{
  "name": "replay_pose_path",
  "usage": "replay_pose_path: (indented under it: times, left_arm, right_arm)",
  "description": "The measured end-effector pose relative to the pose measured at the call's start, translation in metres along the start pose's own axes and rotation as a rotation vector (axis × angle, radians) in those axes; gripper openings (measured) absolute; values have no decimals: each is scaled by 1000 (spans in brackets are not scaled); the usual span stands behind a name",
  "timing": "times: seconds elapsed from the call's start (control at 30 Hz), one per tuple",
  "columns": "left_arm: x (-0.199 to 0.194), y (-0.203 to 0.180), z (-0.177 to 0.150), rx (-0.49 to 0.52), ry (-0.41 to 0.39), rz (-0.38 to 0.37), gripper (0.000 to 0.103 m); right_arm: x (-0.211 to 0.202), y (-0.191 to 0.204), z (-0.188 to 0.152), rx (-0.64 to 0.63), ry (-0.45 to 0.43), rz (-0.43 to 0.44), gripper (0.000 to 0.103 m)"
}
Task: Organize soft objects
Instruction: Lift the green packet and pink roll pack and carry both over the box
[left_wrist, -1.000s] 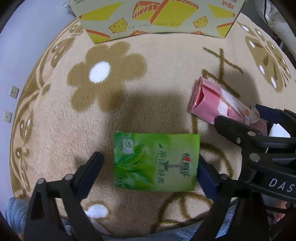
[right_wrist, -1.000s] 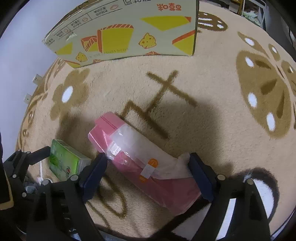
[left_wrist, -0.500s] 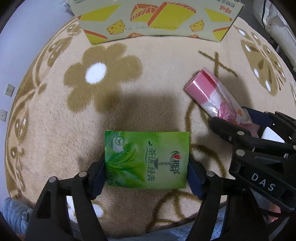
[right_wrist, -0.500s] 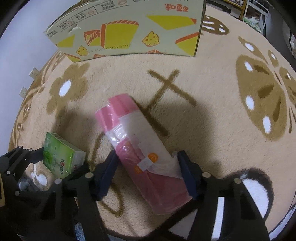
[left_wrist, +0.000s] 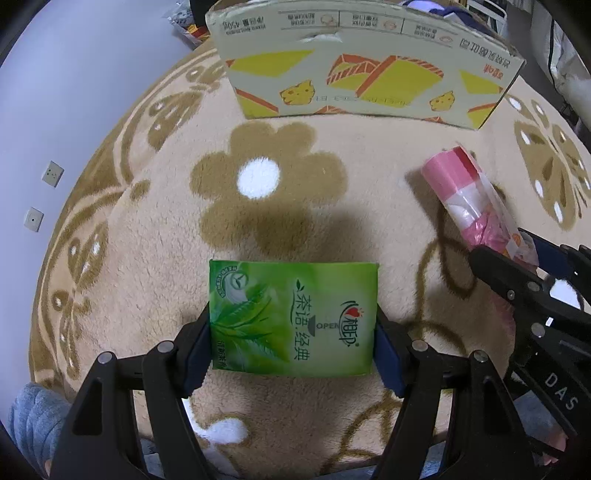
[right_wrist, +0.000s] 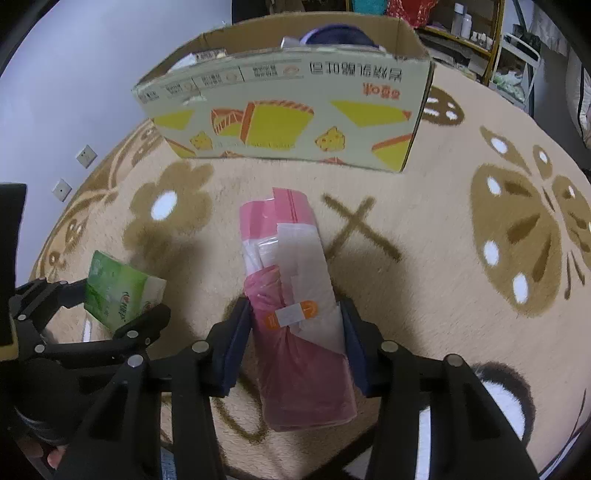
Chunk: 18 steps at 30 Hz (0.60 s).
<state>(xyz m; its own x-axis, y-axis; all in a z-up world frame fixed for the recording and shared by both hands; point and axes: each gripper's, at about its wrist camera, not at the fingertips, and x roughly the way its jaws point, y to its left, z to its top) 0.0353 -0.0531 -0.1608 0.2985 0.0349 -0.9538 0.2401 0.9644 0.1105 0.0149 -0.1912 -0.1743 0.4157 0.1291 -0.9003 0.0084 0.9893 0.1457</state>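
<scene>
My left gripper (left_wrist: 291, 350) is shut on a green tissue pack (left_wrist: 291, 317) and holds it above the beige rug (left_wrist: 155, 229). The pack also shows in the right wrist view (right_wrist: 118, 291), between the left gripper's fingers (right_wrist: 147, 317). My right gripper (right_wrist: 295, 339) is shut on a pink roll of plastic bags (right_wrist: 291, 295) and holds it off the rug. The roll also shows in the left wrist view (left_wrist: 469, 199) at the right. An open cardboard box (right_wrist: 288, 103) with yellow cheese prints stands at the far side; it also shows in the left wrist view (left_wrist: 362, 74).
The box holds a few items (right_wrist: 332, 35). A pale wall (left_wrist: 55, 92) with two sockets is at the left. Shelving (right_wrist: 491, 48) stands at the back right. The rug (right_wrist: 443, 229) has brown flower and butterfly patterns.
Both grippers closed on their objects and lifted them off the rug. Both views now sit higher and tilt up, showing the box's open top.
</scene>
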Motion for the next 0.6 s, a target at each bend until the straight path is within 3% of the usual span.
replay_pose_path:
  times: [0.33, 0.6]
  left_arm:
    - [-18, 6, 8, 16, -73, 46, 73]
    - [-55, 15, 24, 32, -188, 49, 73]
  right_arm:
    - [-34, -13, 0, 24, -108, 26, 50]
    - [-72, -12, 11, 43, -236, 63, 50]
